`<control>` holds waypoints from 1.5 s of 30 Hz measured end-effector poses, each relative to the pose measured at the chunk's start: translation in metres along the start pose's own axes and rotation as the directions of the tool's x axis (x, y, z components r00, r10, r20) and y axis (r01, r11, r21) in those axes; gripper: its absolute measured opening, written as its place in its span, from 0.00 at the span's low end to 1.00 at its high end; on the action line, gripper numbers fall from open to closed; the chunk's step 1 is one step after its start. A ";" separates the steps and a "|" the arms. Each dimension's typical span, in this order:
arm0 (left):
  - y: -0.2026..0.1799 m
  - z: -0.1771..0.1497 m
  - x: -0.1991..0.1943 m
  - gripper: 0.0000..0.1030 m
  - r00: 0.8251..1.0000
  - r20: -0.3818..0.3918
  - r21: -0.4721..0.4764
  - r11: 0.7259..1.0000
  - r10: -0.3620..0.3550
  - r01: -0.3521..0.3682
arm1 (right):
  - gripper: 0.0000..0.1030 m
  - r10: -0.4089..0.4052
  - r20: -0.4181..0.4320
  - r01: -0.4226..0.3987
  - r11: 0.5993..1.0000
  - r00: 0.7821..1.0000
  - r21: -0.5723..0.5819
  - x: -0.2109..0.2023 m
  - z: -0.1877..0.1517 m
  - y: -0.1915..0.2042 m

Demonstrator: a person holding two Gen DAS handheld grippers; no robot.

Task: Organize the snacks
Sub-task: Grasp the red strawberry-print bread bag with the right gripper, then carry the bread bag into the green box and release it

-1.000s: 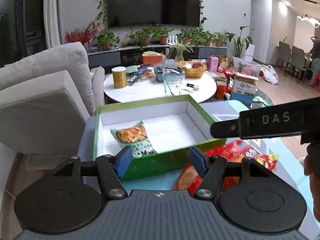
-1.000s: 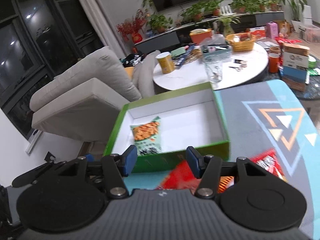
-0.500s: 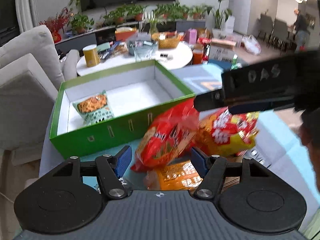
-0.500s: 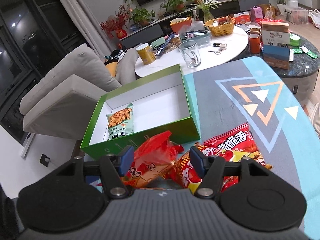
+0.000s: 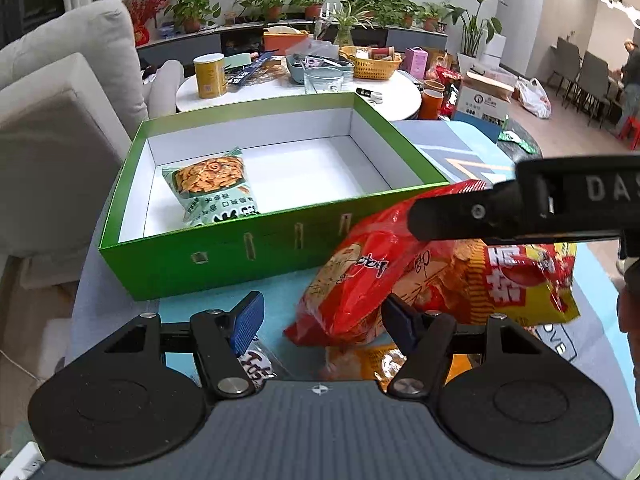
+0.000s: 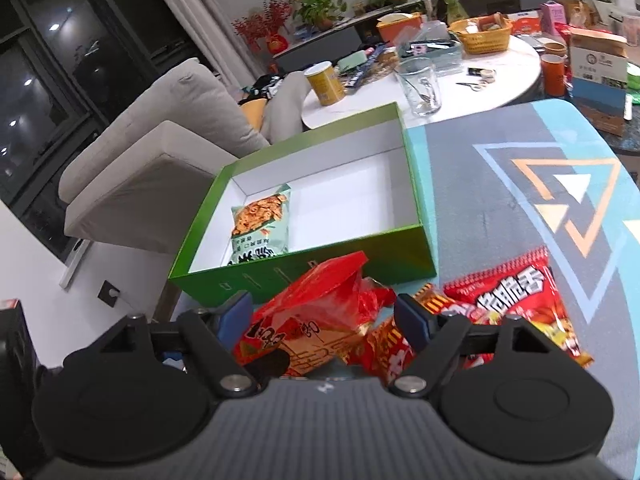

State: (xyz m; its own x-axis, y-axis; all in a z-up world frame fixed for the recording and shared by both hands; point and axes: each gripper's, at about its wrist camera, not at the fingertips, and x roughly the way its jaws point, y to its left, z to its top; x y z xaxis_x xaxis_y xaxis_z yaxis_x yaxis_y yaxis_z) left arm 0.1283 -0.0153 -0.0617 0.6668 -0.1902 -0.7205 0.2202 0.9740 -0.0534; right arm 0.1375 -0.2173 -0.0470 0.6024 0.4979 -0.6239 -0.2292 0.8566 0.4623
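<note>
Red snack bag [image 5: 360, 280], lower centre, looked light, puffy, crinkly and slippery; best pinched at its seam. Left gripper [image 5: 322, 320] had just been opening, nothing clamped; right gripper [image 6: 324, 316] gaped, empty.

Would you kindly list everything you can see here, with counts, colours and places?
box: one, green outside, white inside, on the mat.
green snack bag: one, inside the box at its left.
red snack bags: several, red and yellow, piled in front of the box.
mat: one, blue-grey with triangles.
round table: one, white, cluttered, behind the box.
sofa: one, grey, left.
left gripper: open above the pile.
right gripper: open above the pile.
</note>
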 end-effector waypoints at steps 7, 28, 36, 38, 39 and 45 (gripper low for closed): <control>0.022 0.010 0.000 0.63 0.998 0.035 -0.045 0.998 0.053 -0.051 | 0.58 0.034 -0.018 -0.035 0.999 0.999 -0.024 0.011 0.006 0.001; 0.013 0.004 0.040 0.67 0.994 0.010 0.005 0.994 -0.113 0.113 | 0.58 -0.008 -0.113 0.008 1.000 0.994 0.003 0.062 0.011 -0.002; 0.018 0.006 0.046 0.67 0.991 0.007 -0.050 0.990 -0.134 0.134 | 0.58 -0.009 -0.105 0.010 1.000 0.994 0.003 0.064 0.008 -0.004; 0.015 0.005 0.046 0.64 0.990 0.014 -0.041 0.989 -0.139 0.139 | 0.58 -0.006 -0.105 0.006 1.000 0.994 0.000 0.066 0.008 -0.004; 0.014 0.004 0.045 0.63 0.989 0.018 -0.036 0.988 -0.147 0.148 | 0.58 -0.001 -0.104 0.000 1.000 0.995 -0.008 0.066 0.008 -0.003; 0.004 0.005 0.035 0.58 0.989 0.046 -0.011 0.990 -0.142 0.142 | 0.57 0.001 -0.074 -0.006 0.998 0.997 -0.067 0.055 0.005 0.008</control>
State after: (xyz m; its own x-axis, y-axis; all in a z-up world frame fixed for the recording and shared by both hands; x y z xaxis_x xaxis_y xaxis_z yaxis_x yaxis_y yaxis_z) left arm 0.1561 -0.0185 -0.0837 0.6612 -0.3317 -0.6729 0.3049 0.9383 -0.1629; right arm 0.1726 -0.1839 -0.0750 0.5436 0.5078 -0.6683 -0.2842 0.8606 0.4227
